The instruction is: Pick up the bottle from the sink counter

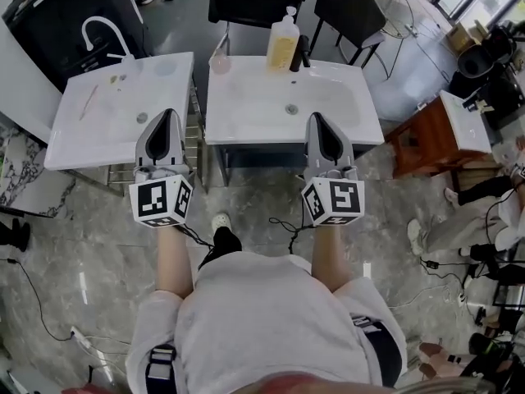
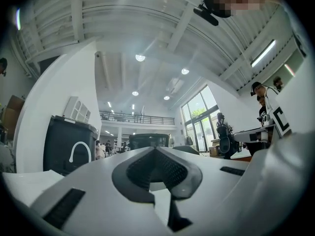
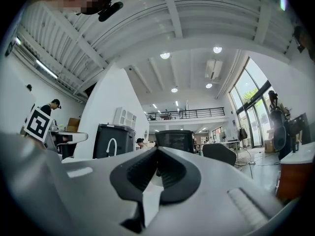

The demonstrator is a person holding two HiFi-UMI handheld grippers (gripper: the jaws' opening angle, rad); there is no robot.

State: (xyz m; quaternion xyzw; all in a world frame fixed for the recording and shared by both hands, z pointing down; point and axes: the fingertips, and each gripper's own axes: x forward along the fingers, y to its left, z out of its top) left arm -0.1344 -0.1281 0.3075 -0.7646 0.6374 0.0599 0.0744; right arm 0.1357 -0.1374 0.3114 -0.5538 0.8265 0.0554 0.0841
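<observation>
Two forearms reach straight ahead: right gripper (image 1: 316, 118) over the counter's (image 1: 246, 125) near edge, left gripper (image 1: 166, 115) just left of it; both closed, empty. Bottle (image 1: 283, 43) at counter's far edge, label unreadable.

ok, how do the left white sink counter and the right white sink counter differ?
The left white sink counter has a white arched tap; the right white sink counter has a short black tap. The right one carries the yellow pump bottle at its back edge; the left one carries no bottle. In the head view the left one sits turned at an angle, the right one squarer. Both are white, rectangular and shallow.
</observation>
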